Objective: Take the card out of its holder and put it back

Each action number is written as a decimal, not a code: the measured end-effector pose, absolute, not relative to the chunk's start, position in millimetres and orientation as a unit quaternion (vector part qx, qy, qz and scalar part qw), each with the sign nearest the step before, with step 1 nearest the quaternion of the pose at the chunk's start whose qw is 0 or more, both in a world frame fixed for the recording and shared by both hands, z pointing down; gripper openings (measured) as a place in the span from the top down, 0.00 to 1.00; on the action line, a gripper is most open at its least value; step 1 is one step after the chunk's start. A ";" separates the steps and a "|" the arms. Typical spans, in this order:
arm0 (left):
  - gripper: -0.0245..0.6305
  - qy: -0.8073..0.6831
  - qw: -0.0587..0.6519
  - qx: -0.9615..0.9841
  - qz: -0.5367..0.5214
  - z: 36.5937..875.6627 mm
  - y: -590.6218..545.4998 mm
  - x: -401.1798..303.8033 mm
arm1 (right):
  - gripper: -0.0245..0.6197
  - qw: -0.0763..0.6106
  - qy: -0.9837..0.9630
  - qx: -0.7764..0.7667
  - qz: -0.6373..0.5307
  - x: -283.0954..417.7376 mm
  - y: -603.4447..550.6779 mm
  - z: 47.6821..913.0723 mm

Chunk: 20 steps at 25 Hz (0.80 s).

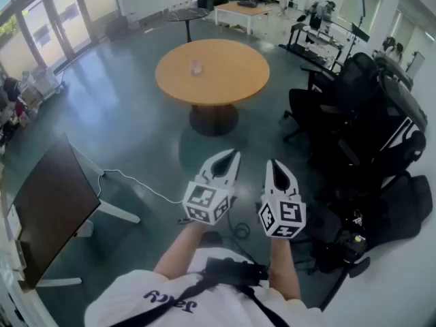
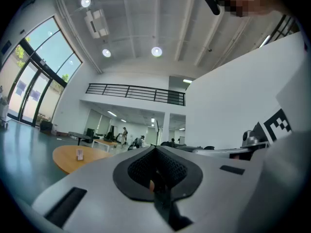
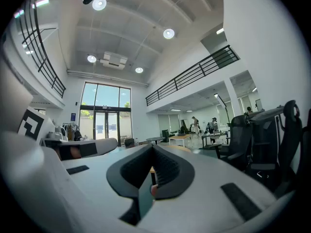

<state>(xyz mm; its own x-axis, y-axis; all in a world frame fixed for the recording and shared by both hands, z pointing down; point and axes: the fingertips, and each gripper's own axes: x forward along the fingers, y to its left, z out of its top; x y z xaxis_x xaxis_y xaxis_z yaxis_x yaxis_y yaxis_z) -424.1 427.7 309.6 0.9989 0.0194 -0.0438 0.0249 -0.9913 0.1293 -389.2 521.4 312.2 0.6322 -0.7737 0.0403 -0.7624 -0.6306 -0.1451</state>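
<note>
a tall, bright hall with a glass front (image 1: 48, 19) along its left side and a dark teal floor (image 1: 136, 114) spreads out under the head view. near the middle of that floor stands a round wooden desk (image 1: 212, 70) on one dark central foot. a cluster of black office chairs (image 1: 361, 114) crowds the right side, and a dark screen on a white stand (image 1: 54, 210) leans at the lower left, with a thin white cable (image 1: 129, 179) trailing from it across the floor. at the bottom of the view the person's two forearms reach forward, each hand carrying a white claw with a marker cube at its back. the left claw (image 1: 235, 154) has its jaws closed together with nothing between them, and in the left gripper view the dark pads meet at a point. the right claw (image 1: 274, 162) just beside it is likewise closed and empty, its pads meeting tip to tip in the right gripper view. both claws point level toward the desk and are well apart from it. the card holder (image 1: 197, 67), a small pale thing, stands alone on the desk left of its centre; it is too small to tell whether the card sits in it.
</note>
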 end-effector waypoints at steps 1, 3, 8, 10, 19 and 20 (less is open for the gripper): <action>0.95 0.014 0.066 0.998 -0.019 309.7 427.6 -417.8 | 0.93 0.058 0.424 -0.903 -0.047 -385.4 521.7 310.5; 0.95 0.018 0.067 0.997 -0.016 309.8 428.8 -404.6 | 0.93 0.058 0.420 -0.904 -0.044 -377.3 522.4 308.5; 0.95 0.045 0.063 0.997 -0.004 316.8 444.5 -367.2 | 0.93 0.072 0.396 -0.914 -0.054 -350.1 531.1 315.8; 0.95 0.064 0.064 0.996 0.006 325.0 451.2 -349.2 | 0.93 0.089 0.380 -0.919 -0.059 -333.6 536.6 319.2; 0.95 0.105 0.083 0.991 0.022 341.6 422.4 -220.1 | 0.93 0.104 0.334 -0.934 -0.075 -209.4 518.8 332.7; 0.95 0.106 0.085 0.990 0.022 341.8 412.2 -203.9 | 0.93 0.104 0.333 -0.934 -0.076 -193.2 508.5 332.4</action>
<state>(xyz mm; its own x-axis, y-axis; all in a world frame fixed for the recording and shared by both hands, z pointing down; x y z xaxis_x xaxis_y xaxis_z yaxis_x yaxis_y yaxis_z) -203.9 412.2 341.8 0.9766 0.2136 0.0254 0.2061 -0.9631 0.1728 -193.2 508.5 332.4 0.7661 -0.6386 0.0726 -0.6070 -0.7561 -0.2447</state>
